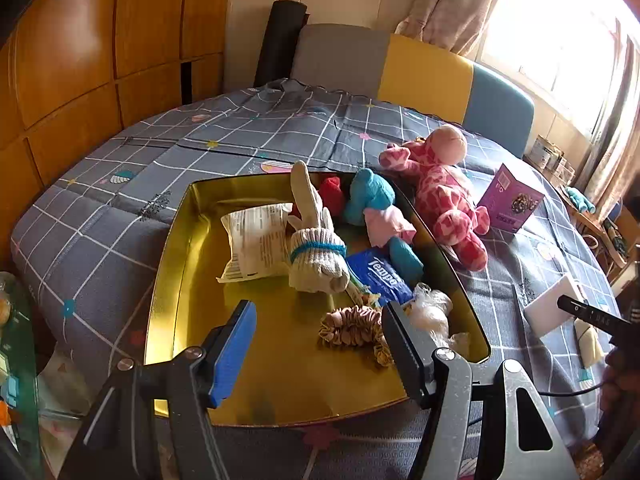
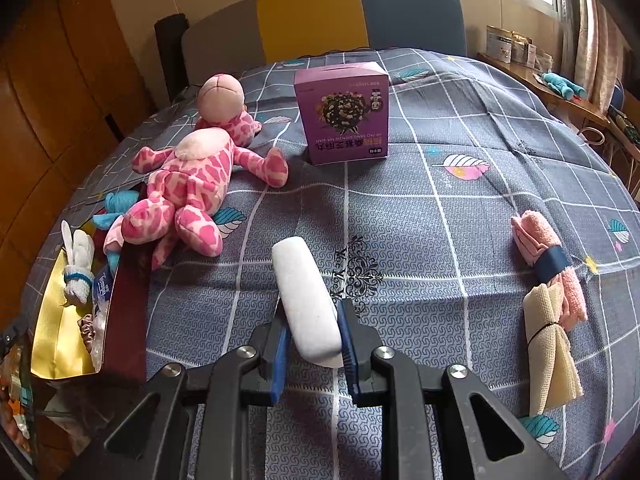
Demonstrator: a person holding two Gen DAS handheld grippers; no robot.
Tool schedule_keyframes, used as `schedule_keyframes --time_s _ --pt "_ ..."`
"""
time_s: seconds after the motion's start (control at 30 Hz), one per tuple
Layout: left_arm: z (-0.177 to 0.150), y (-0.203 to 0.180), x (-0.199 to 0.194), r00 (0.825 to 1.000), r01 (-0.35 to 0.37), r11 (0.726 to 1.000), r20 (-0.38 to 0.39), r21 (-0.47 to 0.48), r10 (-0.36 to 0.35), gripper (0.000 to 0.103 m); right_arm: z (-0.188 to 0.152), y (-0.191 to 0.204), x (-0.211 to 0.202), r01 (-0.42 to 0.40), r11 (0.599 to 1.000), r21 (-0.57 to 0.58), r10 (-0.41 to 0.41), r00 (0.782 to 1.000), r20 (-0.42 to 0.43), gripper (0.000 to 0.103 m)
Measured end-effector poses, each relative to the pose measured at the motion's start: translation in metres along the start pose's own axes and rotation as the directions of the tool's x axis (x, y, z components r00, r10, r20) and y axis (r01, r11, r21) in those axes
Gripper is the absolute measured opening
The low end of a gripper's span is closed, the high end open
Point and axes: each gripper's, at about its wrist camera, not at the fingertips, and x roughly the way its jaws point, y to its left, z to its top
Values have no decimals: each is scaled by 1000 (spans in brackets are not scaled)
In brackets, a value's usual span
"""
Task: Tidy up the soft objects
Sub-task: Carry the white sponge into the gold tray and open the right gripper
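A gold tin tray (image 1: 188,248) on the bed holds several soft things: a tied white glove (image 1: 316,248), a blue plush (image 1: 370,196), a Tempo tissue pack (image 1: 380,276), a snack packet (image 1: 256,236) and a brown scrunchie (image 1: 352,326). My left gripper (image 1: 320,344) is open and empty over the tray's near end. My right gripper (image 2: 314,344) is shut on a white sponge block (image 2: 306,296) held above the bedspread; it also shows in the left wrist view (image 1: 554,304). A pink giraffe plush (image 2: 188,188) lies beside the tray (image 2: 60,344).
A purple box (image 2: 344,116) stands on the grey checked bedspread (image 2: 440,208). A rolled pink towel (image 2: 544,252) and a tied beige cloth (image 2: 552,344) lie at the right. A chair (image 2: 360,12) stands behind the bed, wooden cabinets (image 1: 80,60) at left.
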Motion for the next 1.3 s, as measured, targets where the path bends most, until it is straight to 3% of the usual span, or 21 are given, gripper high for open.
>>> schedule_keyframes --time_s 0.23,0.5,0.67,0.9,1.3 --pt "-3 -2 -2 1000 -1 1000 5 10 1 66 4 6 -10 -60 998 19 60 998 12 22" --pt "-3 1 -4 1000 -7 1000 19 8 7 66 12 49 -20 -250 968 -13 250 968 -4 22" --pt "-3 3 -3 1000 -14 1000 19 5 14 66 14 81 -21 -363 931 -34 362 931 -35 22" --pt "-3 7 -1 1000 -22 1000 16 -4 22 66 14 117 -19 -448 892 -61 444 893 -75 22" --pt "-2 16 0 999 -43 999 21 -25 43 66 8 170 -2 -593 804 -46 578 797 -174 22"
